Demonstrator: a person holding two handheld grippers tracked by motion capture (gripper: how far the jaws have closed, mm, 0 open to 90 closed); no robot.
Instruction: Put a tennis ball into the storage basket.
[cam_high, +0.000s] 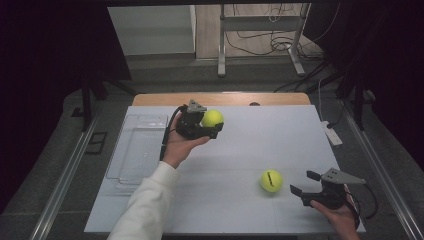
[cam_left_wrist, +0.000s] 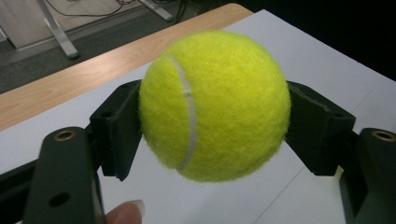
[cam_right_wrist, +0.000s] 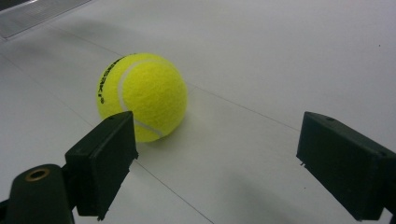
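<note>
My left gripper (cam_high: 209, 126) is shut on a yellow tennis ball (cam_high: 213, 118), held above the white table top (cam_high: 240, 150) toward its far middle. In the left gripper view the ball (cam_left_wrist: 215, 105) sits squeezed between both black pads (cam_left_wrist: 116, 135). A second tennis ball (cam_high: 271, 180) with black lettering rests on the table at the near right. My right gripper (cam_high: 303, 183) stands open just right of it, jaws pointing at it. Seen from the right gripper view, that ball (cam_right_wrist: 142, 95) lies a short way ahead of the left pad (cam_right_wrist: 105, 161), untouched.
A clear plastic tray (cam_high: 137, 147) lies at the table's left side. The wooden table edge (cam_high: 220, 98) shows at the back. A white device (cam_high: 332, 134) sits off the right edge, with stand legs and cables on the floor beyond.
</note>
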